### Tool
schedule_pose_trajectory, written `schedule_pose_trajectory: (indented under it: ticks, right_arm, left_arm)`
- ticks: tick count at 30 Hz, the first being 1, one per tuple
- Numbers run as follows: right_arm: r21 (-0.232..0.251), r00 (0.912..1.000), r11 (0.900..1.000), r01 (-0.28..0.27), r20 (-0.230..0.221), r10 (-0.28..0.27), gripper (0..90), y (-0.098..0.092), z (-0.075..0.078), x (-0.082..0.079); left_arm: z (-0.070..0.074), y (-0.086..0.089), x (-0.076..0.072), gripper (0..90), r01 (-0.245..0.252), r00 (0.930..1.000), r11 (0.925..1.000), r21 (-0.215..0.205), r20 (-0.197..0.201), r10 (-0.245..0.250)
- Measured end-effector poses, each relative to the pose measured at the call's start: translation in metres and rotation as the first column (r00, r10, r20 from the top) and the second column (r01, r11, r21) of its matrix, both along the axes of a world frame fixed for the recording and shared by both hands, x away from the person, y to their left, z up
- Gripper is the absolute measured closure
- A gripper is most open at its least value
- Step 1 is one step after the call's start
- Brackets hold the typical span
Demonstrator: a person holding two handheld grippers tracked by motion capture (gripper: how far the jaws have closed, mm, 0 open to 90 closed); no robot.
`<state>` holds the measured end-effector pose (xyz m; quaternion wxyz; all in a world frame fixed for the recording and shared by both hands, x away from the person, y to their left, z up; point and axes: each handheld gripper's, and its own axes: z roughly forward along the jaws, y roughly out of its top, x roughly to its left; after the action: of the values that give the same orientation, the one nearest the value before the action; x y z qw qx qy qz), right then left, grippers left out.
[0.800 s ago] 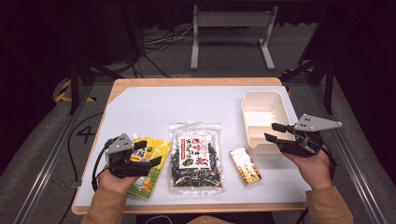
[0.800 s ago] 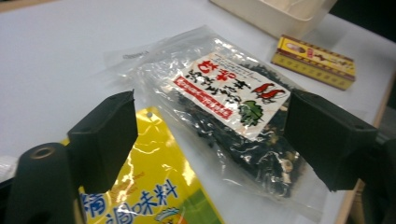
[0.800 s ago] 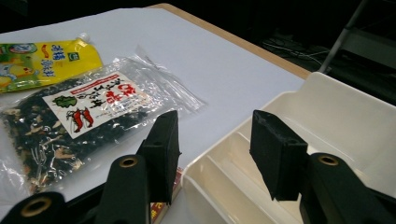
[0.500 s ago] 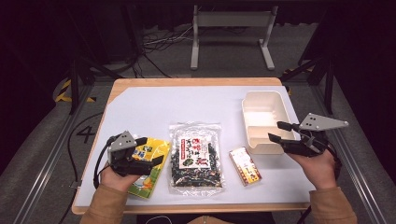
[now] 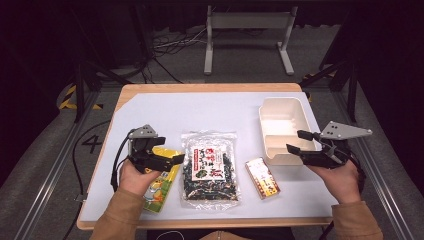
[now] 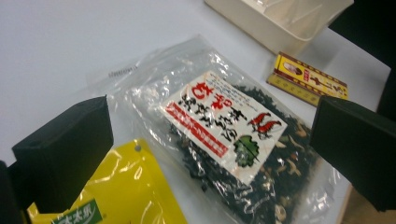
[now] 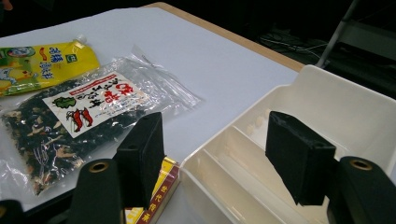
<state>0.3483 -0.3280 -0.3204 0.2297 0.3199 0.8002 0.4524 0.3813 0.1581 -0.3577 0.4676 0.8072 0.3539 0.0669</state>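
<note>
Nearest the person, the left gripper (image 5: pixel 167 161) hovers with jaws spread wide and empty over the top of the yellow pouch (image 5: pixel 159 186), whose long axis runs away from the table's front edge. Just right lie the clear seaweed bag (image 5: pixel 210 167) and the small box (image 5: pixel 262 178). Farther right, the right gripper (image 5: pixel 298 141), jaws apart and empty, straddles the near rim of the cream tray (image 5: pixel 282 115); which item is meant is unclear.

Tan sleeves (image 5: pixel 120 217); black jaws
</note>
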Motion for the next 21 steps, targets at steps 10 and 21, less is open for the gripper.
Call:
schedule_pose_trajectory:
  ticks: [10,21]
  right_arm:
    - [-0.006,0.9999,1.0,0.011,-0.009,-0.011,36.1,-0.002,-0.002,-0.003]
    - [-0.017,0.9997,1.0,0.018,-0.014,-0.019,35.8,-0.003,-0.005,-0.01]
  left_arm:
    - [-0.003,-0.02,0.02,1.5,-0.021,0.9997,0.9996,0.02,0.015,0.021]
    - [-0.022,-0.026,0.048,8.5,-0.088,0.9938,0.9946,0.055,-0.063,0.092]
